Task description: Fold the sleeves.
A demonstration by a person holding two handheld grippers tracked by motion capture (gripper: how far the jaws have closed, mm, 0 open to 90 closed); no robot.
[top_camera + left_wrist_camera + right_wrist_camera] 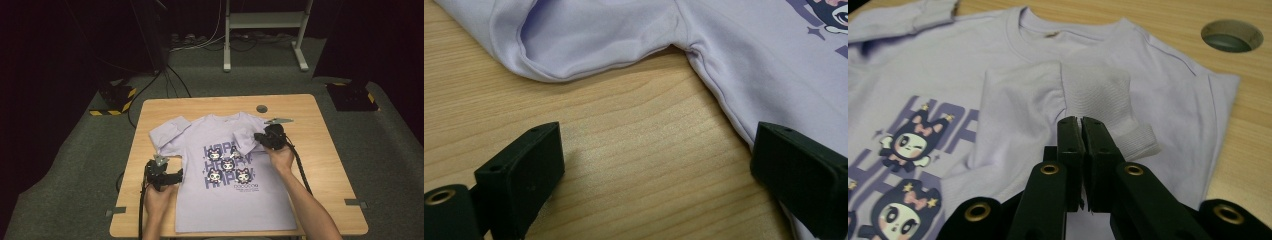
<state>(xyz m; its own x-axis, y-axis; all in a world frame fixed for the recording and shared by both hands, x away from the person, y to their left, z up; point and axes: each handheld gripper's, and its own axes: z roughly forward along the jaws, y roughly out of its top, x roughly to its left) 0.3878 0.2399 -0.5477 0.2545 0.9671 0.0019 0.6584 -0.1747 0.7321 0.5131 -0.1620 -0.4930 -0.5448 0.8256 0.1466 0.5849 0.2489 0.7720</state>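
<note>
Printed in purple capitals across the chest of the lilac sweatshirt (220,165): "HAPPY", stacked in three rows, partly covered by cartoon characters (228,166). Beneath it, a smaller line of print, too small to read. In the right gripper view, "HAP" legible beside the characters. No other text, label or number readable anywhere.

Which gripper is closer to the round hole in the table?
Right. The right gripper sits on the shirt's folded sleeve, just below the hole. The left gripper is far across, by the shirt's other side.
</note>
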